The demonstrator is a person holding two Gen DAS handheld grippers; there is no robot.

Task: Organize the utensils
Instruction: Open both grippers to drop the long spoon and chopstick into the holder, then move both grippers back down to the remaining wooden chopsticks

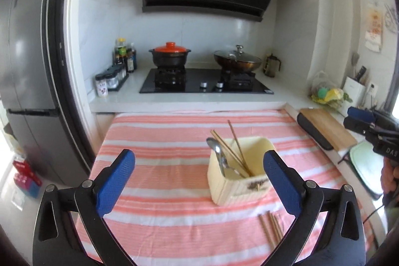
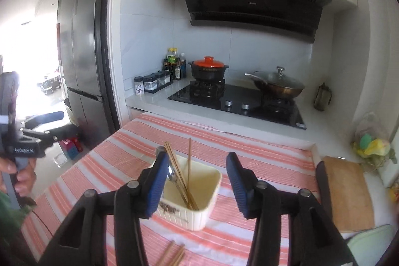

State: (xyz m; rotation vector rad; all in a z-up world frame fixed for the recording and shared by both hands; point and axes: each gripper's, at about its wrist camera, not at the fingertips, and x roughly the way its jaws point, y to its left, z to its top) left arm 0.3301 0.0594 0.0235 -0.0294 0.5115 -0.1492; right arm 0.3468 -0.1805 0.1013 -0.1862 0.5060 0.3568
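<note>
Holder: a cream utensil box point(image 1: 239, 172) stands upright on the striped cloth point(image 1: 159, 161), near its middle
Already in: a metal spoon point(image 1: 218, 153) and several chopsticks point(image 1: 233, 151) lean inside the box, handles and tips poking above the rim; the right wrist view shows the same chopsticks point(image 2: 180, 166) slanting out of the box point(image 2: 197, 193)
Still out: a small bunch of loose chopsticks point(image 1: 270, 228) lies flat on the cloth just in front of the box, apart from it; the right wrist view catches only their ends point(image 2: 172, 253) at the bottom edge
Left gripper: left gripper point(image 1: 199, 181) hangs above the cloth with jaws spread wide, nothing between the blue pads, the box near its right pad
Right gripper: right gripper point(image 2: 197, 178) is also spread and empty, held over the box
Progress: by my reading well past halfway; spoon and part of the chopsticks are stowed
Left to do: the loose chopsticks need picking up and dropping in the box; no other stray utensils show on the cloth
</note>
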